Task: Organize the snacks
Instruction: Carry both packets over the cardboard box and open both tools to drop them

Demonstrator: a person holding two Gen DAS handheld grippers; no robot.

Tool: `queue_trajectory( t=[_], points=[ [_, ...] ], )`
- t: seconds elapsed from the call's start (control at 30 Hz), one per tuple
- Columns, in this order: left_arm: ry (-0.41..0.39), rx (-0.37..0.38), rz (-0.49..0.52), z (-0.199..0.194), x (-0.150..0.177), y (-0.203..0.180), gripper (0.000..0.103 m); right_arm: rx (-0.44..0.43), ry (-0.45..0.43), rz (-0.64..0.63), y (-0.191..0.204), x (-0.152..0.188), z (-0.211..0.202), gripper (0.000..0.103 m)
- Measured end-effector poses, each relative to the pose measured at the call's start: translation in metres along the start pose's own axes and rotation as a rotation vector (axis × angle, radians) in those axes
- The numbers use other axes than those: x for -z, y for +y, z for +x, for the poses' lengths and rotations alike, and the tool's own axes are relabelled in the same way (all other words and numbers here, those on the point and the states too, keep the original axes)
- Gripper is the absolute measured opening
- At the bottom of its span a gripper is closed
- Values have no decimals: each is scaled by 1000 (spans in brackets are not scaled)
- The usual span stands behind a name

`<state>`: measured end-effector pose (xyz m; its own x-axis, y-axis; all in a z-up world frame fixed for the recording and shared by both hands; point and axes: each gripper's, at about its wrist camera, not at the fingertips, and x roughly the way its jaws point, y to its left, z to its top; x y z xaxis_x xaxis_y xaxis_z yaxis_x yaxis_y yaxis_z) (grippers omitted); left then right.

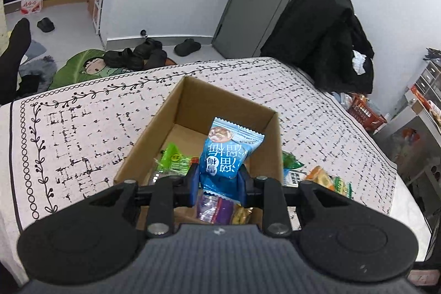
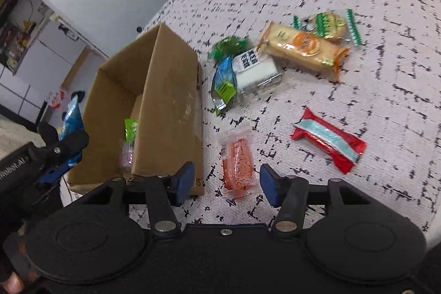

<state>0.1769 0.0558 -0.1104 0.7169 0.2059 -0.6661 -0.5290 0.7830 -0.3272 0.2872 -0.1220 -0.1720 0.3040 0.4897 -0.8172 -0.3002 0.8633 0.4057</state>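
Note:
My left gripper (image 1: 219,179) is shut on a blue snack packet (image 1: 227,153), holding it upright over the open cardboard box (image 1: 182,98). Inside the box lie a green packet (image 1: 175,159), a purple one (image 1: 213,208) and a yellow one (image 1: 241,214). In the right wrist view the right gripper (image 2: 226,183) stands open just right of the box (image 2: 165,106), above an orange-red sausage packet (image 2: 238,163) that lies on the cloth; the pads do not touch it. The left gripper (image 2: 59,156) with the blue packet (image 2: 71,120) shows at the box's left.
On the patterned tablecloth (image 2: 358,115) lie a red bar (image 2: 329,141), an orange biscuit pack (image 2: 301,48), a green-striped cookie (image 2: 329,24), a white packet (image 2: 255,69), a blue-green packet (image 2: 224,84) and a green candy (image 2: 228,46). A black-draped chair (image 1: 322,37) stands behind the table.

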Motion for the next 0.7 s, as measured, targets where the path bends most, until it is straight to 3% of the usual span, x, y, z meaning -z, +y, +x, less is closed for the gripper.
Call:
queue_trajectory(
  t=[0.27,0.33,0.4,0.6,0.7],
  points=[
    [3,-23,-34,9,-3,12,28,52,41,-53,9,1,26,52],
    [6,-19,-41,10,-3,15,28,65,48,-63,11,2,31,46],
    [11,-20,-43,11,-3,17,29,88,54,-77,12,4,36,30],
    [36,-14,-93,16,-4,23,35,95,33,-83,14,0,27,24],
    [20,-14,-92,13,-8,23,44,95,11,-86,16,-4,17,23]
  ],
)
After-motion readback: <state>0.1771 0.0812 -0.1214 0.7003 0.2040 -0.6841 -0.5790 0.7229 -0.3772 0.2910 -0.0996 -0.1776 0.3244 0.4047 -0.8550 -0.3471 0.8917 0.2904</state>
